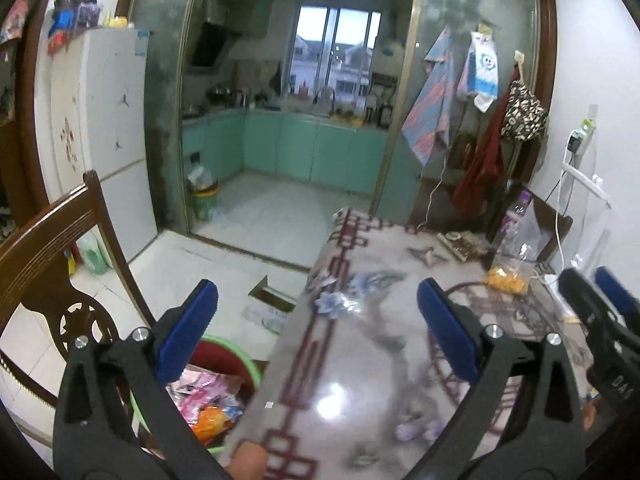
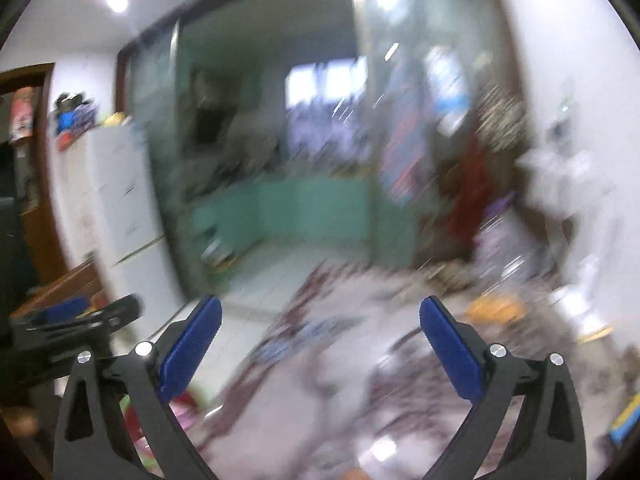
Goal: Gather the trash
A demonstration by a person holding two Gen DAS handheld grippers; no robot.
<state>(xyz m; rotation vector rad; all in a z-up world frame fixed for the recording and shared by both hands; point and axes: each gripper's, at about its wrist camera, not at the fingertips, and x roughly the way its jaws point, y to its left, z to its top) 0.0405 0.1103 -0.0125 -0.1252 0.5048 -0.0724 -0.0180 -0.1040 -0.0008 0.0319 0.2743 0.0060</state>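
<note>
My left gripper [image 1: 318, 300] is open and empty above the near left edge of the patterned table [image 1: 384, 320]. A green-rimmed bin [image 1: 216, 396] stands on the floor beside the table, below my left finger, holding pink and orange wrappers [image 1: 208, 404]. A clear bag with orange snacks [image 1: 510, 270] lies at the table's far right. My right gripper [image 2: 320, 318] is open and empty; its view is motion-blurred. It also shows at the right edge of the left wrist view [image 1: 600, 300]. The left gripper appears at the left of the right wrist view [image 2: 80, 316].
A wooden chair [image 1: 52, 264] stands at left. A white fridge [image 1: 108, 136] stands behind it. An open cardboard box [image 1: 270, 300] sits on the floor by the table. A plastic bottle [image 1: 516, 216] and a cable [image 1: 560, 240] are at the table's far right. A kitchen doorway lies ahead.
</note>
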